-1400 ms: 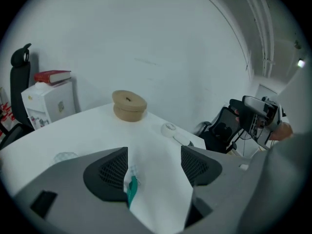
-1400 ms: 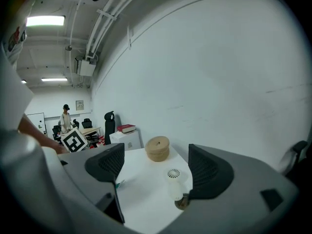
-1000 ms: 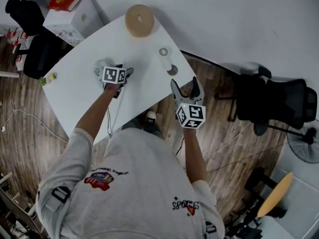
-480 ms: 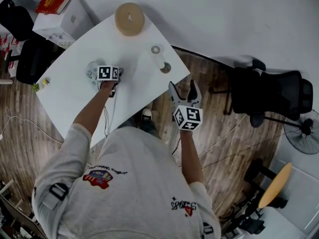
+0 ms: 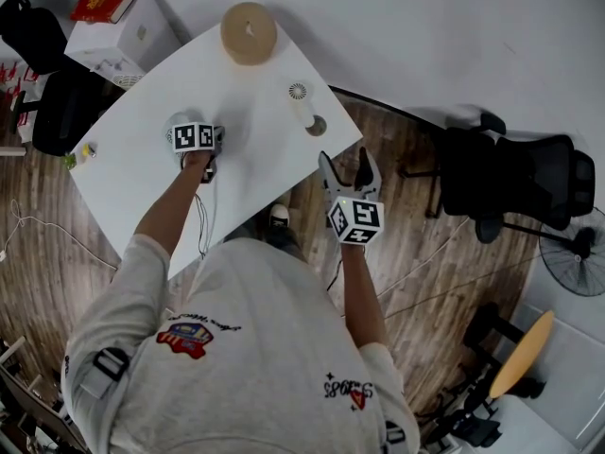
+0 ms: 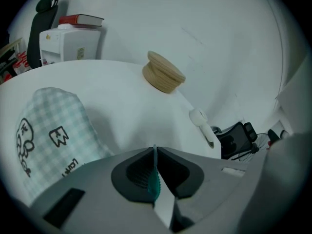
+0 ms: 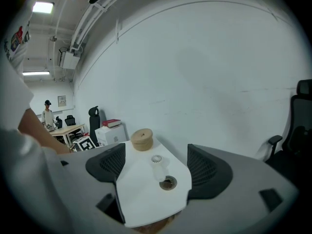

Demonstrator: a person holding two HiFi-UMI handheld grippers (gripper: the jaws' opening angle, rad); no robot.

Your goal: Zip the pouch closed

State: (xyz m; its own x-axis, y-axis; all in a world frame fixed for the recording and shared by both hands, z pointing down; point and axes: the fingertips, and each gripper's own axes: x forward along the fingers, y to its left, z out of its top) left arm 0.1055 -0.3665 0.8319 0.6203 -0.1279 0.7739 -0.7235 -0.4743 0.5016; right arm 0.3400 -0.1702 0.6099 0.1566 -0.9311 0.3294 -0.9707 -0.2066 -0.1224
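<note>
The pouch [image 6: 48, 126] is pale green check cloth with black print, lying on the white table [image 5: 260, 164] at the left of the left gripper view. In the head view the pouch [image 5: 174, 125] mostly hides under my left gripper [image 5: 196, 135]. That left gripper [image 6: 155, 172] has just been closing, and its jaws now stand shut on a thin teal strip [image 6: 154, 182] that looks like the pouch's zipper end. My right gripper [image 5: 348, 173] hangs off the table's right corner, open and holding nothing. The right gripper [image 7: 153, 167] looks across the tabletop.
A round wooden lidded box [image 5: 249, 33] stands at the table's far corner. A small white fan [image 5: 302, 102] lies beside a cable hole [image 5: 317, 126]. A black office chair [image 5: 520, 183] is at the right. A white box with a red book [image 5: 118, 26] sits at the left.
My left gripper has shifted left and down onto the pouch, and its jaws have gone from open to shut. The right gripper has stayed where it was, still open.
</note>
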